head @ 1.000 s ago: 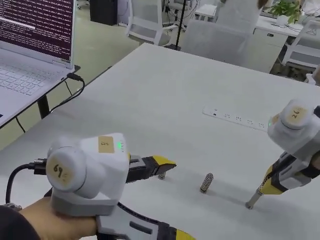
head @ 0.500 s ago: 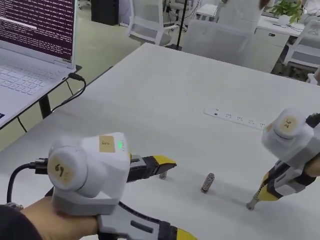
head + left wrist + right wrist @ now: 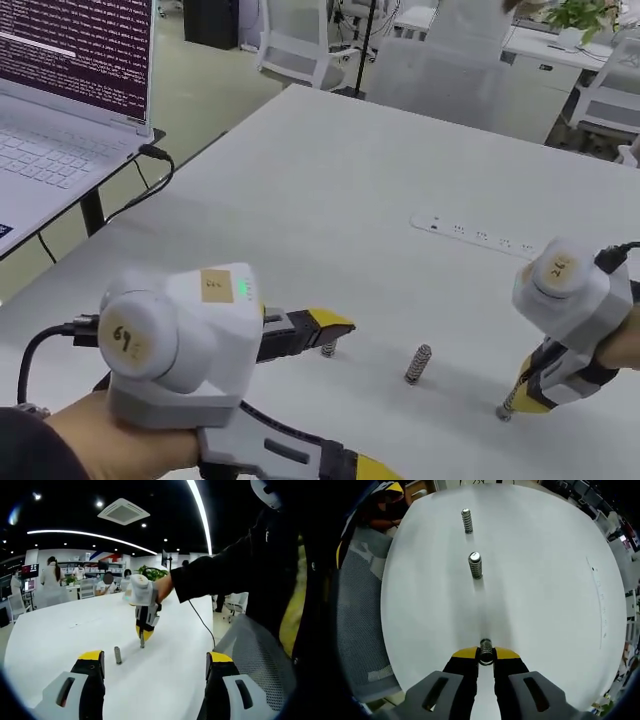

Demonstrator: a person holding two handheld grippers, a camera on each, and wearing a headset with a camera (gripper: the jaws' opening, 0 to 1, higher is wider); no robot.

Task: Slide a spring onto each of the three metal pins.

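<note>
White desk carries the work, and places here are told from the middle pin, which stands upright on it. Left of that pin hangs the left claw, jaws wide apart and holding nothing. Right of the middle pin the right claw points steeply down at the desk, jaws narrowed onto the last spring. Beyond the middle pin, well apart, lies a power strip. The middle pin wears its spring, and so, it seems, does the far pin just beside the left claw's upper tip. The third pin shows its foot at the desk top under the right claw. By my reading two pins are done and the third fitting is in hand; whether this spring is fully seated I cannot tell. Next comes pushing the coil straight down the pin's axis, pin kept upright, then easing the jaws apart gently so nothing tips
</note>
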